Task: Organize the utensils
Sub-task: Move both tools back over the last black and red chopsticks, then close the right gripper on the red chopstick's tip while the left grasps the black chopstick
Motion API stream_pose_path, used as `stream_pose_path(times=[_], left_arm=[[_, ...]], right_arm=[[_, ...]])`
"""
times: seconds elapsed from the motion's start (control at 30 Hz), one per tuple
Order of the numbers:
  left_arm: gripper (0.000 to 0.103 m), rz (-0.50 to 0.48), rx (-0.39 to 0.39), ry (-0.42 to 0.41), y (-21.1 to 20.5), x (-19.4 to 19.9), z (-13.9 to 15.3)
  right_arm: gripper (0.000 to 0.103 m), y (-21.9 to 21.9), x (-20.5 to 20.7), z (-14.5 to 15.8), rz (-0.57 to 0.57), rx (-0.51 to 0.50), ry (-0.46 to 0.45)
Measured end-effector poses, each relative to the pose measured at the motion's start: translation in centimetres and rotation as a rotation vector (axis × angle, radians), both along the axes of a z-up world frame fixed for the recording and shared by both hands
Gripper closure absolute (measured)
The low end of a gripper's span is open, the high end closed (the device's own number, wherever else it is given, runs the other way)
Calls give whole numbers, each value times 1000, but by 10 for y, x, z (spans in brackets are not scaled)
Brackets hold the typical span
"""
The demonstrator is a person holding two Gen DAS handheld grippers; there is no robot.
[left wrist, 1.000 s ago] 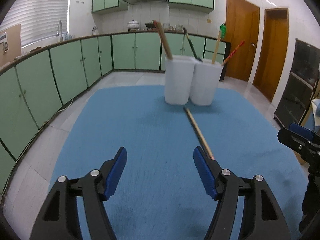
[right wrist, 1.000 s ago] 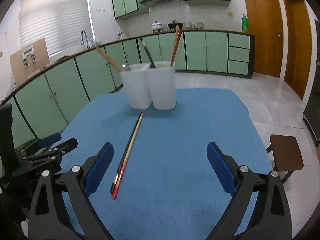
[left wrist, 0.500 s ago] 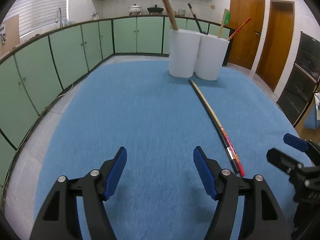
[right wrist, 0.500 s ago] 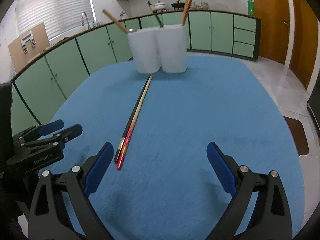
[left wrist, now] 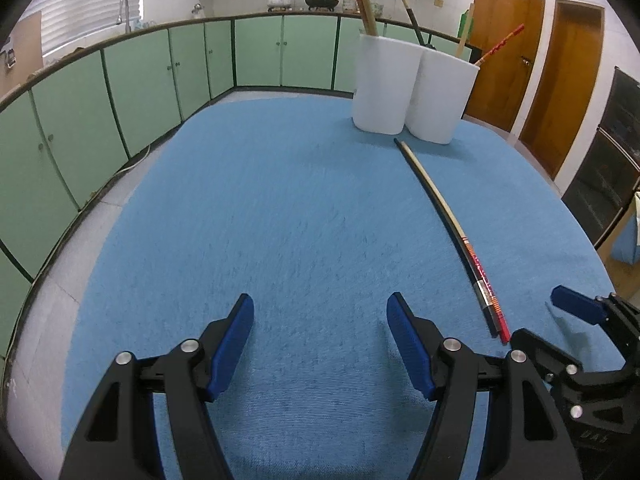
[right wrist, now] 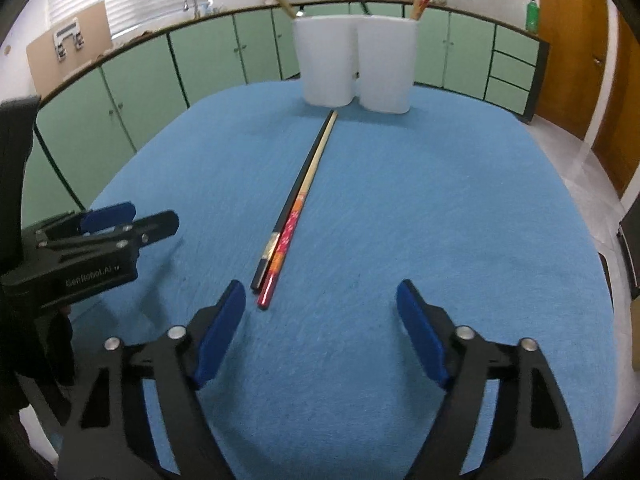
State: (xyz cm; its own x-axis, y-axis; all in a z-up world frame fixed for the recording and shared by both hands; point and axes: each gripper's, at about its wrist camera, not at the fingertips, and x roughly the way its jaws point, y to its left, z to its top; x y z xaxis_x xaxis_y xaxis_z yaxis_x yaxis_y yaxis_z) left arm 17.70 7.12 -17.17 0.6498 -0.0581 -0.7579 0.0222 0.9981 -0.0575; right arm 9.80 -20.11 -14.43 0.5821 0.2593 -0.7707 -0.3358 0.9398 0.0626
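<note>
Right wrist view: left gripper body reads "GenRobot.AI".

Two tall white plastic holders stand touching side by side on one blue cloth-covered table. Two long thin chopsticks lie on the cloth, one black and one pale wood with a red patterned end. Four more sticks or handles rise from the holders, two in each.

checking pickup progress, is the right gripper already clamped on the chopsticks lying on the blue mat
No: the chopsticks lie on the mat, ahead of the right gripper, outside its open jaws.
</note>
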Motion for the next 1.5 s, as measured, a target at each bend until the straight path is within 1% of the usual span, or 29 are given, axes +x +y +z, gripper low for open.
stream_pose_path(times=[0.03,0.1,0.23,0.3,0.37,0.47,0.53,0.57,0.63,0.73,0.8,0.83,0.9,0.93,1.07,1.13,1.17,1.33,1.5], left_arm=[[35,-1,1,4,-1,1,-1],[35,-4,4,11,-2,3,-2],[35,-6,8,22,-2,5,-4],[35,-6,9,25,-3,6,-5],[35,-6,8,24,-3,5,-4],[35,-4,8,25,-3,5,-4],[35,-6,9,25,-3,5,-4],[35,-6,11,25,-3,6,-5],[35,-7,14,26,-3,5,-4],[35,-8,20,25,-4,5,-4],[35,-8,20,24,-4,5,-3],[35,-7,19,24,-4,5,-3],[35,-6,19,25,-3,5,-3],[35,-6,19,25,-3,4,-3],[35,-7,22,25,-4,4,-3],[35,-7,23,26,-4,4,-3],[35,-7,25,26,-5,4,-4],[35,-22,32,19,-10,2,-2],[35,-64,-3,5,-26,-3,4]], right_arm=[[36,1,0,-1,4,-7,4],[42,4,1,-2,9,-26,12],[43,8,-1,-2,12,-51,9],[44,7,-1,-2,7,-57,7],[47,6,-1,-2,-13,-69,4],[47,-2,1,-1,-57,-82,0],[47,-10,1,-1,-80,-66,5],[47,-15,1,0,-83,-39,10],[47,-21,0,1,-72,12,19],[49,-19,-3,1,-45,45,23],[55,-14,-4,1,-26,43,23],[57,-11,-3,1,-23,41,23],[65,-8,-2,1,-16,42,24],[67,-6,-1,0,-16,35,26],[86,-2,1,-1,-16,14,25],[92,-1,1,-1,-16,8,24],[97,-1,2,-1,-15,9,24],[98,-5,-1,1,-31,4,13],[98,-30,0,3,-98,13,11]])
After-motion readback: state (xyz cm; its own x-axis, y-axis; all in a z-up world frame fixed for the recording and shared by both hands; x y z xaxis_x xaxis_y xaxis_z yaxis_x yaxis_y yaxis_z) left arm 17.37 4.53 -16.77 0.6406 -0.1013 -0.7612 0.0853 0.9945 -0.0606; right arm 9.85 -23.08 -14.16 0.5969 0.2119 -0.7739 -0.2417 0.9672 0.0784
